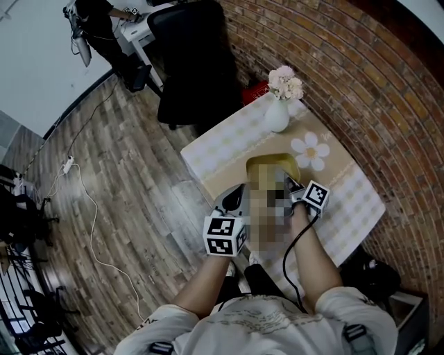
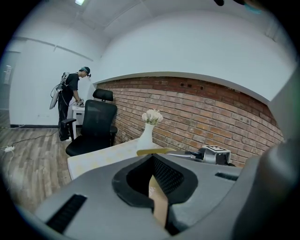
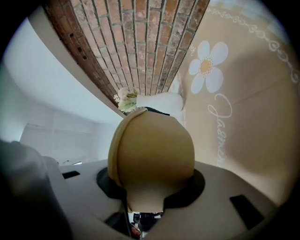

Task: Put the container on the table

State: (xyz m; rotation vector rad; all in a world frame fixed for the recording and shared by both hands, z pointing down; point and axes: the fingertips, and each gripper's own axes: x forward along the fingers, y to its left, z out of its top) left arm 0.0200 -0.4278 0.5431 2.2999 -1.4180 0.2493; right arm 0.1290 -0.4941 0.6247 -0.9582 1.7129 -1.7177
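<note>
1. The container (image 3: 150, 150) – a tan, round-sided tub – is caught between my two claws. My right claw (image 3: 143, 206) is closed on its near end, and its domed body fills the middle of the right gripper view. My left claw (image 2: 158, 199) is pinched together on a thin tan edge of it, with the rim running off to the right.
2. From the head view, the container hangs over the near half of the table (image 1: 222, 149), just in front of my chest. I cannot tell whether its base touches the cloth.
3. By count there is one container, two claws and one table under a pale checked cloth. The cloth has one large daisy print (image 1: 310, 150). There is one white vase (image 1: 277, 116) holding a bunch of pale flowers (image 1: 285, 83), well beyond the container near the brick wall (image 1: 361, 83).
4. One black office chair (image 1: 191, 62) stands at the table's far end, and one other person (image 1: 97, 21) stands at a desk in the far corner.
5. My two forearms reach forward and downward – the left forearm (image 1: 208, 284) and right forearm (image 1: 316, 260) run nearly side by side. The claws meet the container from its left and right.
</note>
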